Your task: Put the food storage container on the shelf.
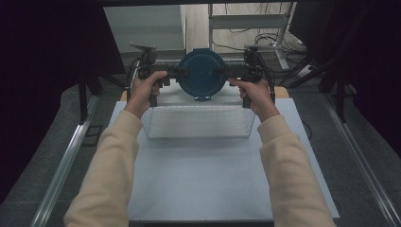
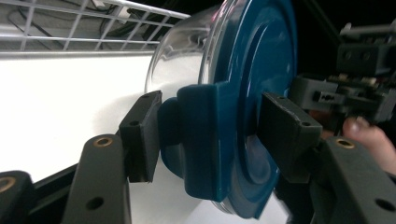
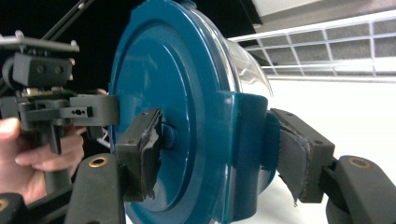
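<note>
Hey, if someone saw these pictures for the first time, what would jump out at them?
The round blue lid on a clear container, held up between the left gripper and the right gripper, each clamped on a side latch. Just below it, a white wire basket sits on the white table.

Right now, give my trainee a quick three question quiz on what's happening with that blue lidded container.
1. True or false: both grippers clamp the container at opposite sides of its blue lid.
2. What is the container's body made of, by its look? A) clear material B) cardboard C) wood
3. What lies on the white table just nearer the person than the container?

Key:
1. True. The left gripper and the right gripper each have their jaws pressed on a lid latch.
2. A.
3. A white wire basket.
</note>
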{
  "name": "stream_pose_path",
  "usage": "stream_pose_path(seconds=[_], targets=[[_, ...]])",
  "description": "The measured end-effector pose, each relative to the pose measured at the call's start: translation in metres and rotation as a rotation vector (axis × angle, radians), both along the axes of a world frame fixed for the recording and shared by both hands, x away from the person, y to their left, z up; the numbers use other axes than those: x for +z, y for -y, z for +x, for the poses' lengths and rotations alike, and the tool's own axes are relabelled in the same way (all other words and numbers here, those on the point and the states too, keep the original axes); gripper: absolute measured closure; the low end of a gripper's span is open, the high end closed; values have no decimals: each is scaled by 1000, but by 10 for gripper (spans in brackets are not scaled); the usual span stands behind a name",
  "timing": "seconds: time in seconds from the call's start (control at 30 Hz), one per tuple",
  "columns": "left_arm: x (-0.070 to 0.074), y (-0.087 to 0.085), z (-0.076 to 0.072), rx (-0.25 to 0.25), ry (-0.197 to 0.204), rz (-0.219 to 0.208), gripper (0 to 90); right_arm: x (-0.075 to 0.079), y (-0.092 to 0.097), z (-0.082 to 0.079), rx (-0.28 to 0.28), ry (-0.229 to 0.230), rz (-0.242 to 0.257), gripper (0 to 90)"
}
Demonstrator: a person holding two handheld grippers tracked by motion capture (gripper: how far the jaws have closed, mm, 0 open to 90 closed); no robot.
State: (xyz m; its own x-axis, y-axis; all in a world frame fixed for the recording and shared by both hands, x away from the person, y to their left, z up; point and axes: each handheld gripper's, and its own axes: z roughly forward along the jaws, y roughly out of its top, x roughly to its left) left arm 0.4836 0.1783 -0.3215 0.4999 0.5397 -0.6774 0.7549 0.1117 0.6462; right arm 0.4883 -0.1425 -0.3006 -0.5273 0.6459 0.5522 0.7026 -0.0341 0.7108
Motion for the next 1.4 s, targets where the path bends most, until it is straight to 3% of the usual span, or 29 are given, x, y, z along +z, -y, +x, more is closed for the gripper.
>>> stream_pose_path(seconds=[0.1, 0.23, 0.43, 0.63, 0.73, 0.77, 0.8, 0.87, 0.9, 1.0, 1.2, 1.27, 1.4], targets=[[-5, 1, 8, 27, -38, -41, 413, -2, -1, 6, -6, -26, -1, 342], [-14, 0, 18, 47, -85, -78, 391, -9, 1, 16, -27, -91, 50, 340], [-18, 1, 23, 57, -101, -92, 377, -19, 4, 25, -56, -160, 109, 336], [-18, 2, 20, 64, -91, -80, 370, -18, 2, 24, -61, -141, 103, 318], [-15, 6, 15, 88, -43, -15, 307, -16, -5, 19, -71, -98, 16, 197], [-11, 5, 11, 103, -15, -5, 261, -12, -9, 12, -98, -23, -51, 190], [-9, 5, 9, 118, -6, -7, 261, -12, -9, 12, -98, -23, -51, 190], [-5, 1, 4, 138, 18, -24, 246, -6, -10, 5, -126, 43, -89, 173], [0, -1, -2, 140, 40, 0, 230, -1, -10, 1, -117, 64, -97, 158], [5, -4, -8, 151, 57, 23, 218, 2, -8, -3, -111, 76, -97, 152], [11, -13, -30, 153, 91, 33, 202, 10, 2, -20, -105, 127, -117, 150], [12, -15, -38, 140, 106, 41, 202, 14, 8, -33, -85, 166, -150, 151], [12, -20, -59, 126, 143, 61, 202, 16, 16, -49, -53, 208, -158, 161]])
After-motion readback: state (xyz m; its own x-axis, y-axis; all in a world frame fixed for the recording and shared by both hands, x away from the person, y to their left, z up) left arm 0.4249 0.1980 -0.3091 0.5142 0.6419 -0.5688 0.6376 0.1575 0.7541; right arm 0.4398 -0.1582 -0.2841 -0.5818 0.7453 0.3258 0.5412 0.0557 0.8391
